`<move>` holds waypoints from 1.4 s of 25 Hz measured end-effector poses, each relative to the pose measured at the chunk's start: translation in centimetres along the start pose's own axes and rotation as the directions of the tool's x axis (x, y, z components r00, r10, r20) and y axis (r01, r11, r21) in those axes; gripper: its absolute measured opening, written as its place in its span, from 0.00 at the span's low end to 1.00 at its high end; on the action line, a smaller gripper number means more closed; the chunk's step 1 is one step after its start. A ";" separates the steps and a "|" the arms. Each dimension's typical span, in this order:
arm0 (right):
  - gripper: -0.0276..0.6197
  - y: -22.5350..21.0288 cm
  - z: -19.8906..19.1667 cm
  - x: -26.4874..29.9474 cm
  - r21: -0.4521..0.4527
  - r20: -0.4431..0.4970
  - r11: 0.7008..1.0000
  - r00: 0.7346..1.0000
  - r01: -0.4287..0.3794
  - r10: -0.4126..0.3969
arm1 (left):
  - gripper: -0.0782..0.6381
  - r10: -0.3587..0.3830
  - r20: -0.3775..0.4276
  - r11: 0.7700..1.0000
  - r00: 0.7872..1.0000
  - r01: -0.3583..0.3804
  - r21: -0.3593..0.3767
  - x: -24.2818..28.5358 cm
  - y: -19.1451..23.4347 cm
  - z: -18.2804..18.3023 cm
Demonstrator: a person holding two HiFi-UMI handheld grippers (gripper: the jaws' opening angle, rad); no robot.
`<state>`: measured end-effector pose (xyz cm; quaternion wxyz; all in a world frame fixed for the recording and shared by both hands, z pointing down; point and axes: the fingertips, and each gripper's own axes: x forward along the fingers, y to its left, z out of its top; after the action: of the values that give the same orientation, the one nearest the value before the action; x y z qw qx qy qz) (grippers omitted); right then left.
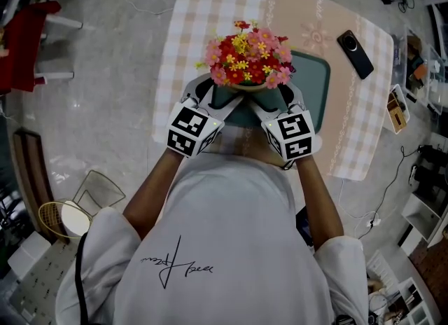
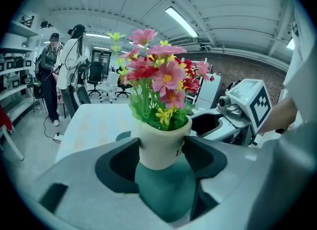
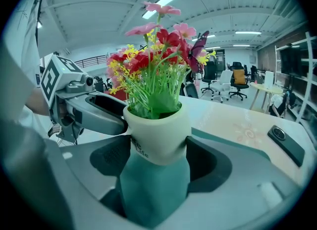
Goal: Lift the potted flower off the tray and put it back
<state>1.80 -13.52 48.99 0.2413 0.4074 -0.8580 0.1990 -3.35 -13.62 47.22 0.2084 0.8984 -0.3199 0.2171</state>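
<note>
Through the left gripper (image 2: 161,157) view I saw its two jaws pressed against either side of the one potted flower (image 2: 161,147). The right gripper (image 3: 156,159) was clamped on the same cream pot from the opposite side, so both of them held it at once. The pot sat squarely between each pair of jaws, with the single green tray (image 3: 233,147) showing directly beneath it. I couldn't tell whether its base rested on the tray or hung clear of it.

From the head view, the blooms hid nearly all of the pot, and the grippers' marker cubes and my own shoulders covered the tray's near edge.

One black phone (image 1: 355,53) lay beyond the tray's far right corner, apart from it. One table (image 1: 210,8) with a checked cloth lay under the tray. Two people (image 2: 64,65) stood well beyond the tray, small and indistinct.
</note>
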 end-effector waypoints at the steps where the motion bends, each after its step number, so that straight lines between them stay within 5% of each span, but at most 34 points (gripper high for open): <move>1: 0.60 0.0 0.1 -0.1 0.001 0.002 1.000 1.000 0.002 -0.002 | 0.51 -0.004 0.001 1.000 1.000 0.004 -0.005 -0.1 0.0 0.1; 35: 0.58 0.2 3.1 -4.1 0.044 0.019 0.993 0.994 0.109 -0.110 | 0.49 -0.125 0.018 0.990 0.992 0.124 0.070 -1.7 -1.9 3.9</move>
<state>3.11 -12.60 44.09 0.2339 0.4609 -0.8325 0.1996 -2.28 -13.42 42.70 0.1869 0.9256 -0.2578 0.2043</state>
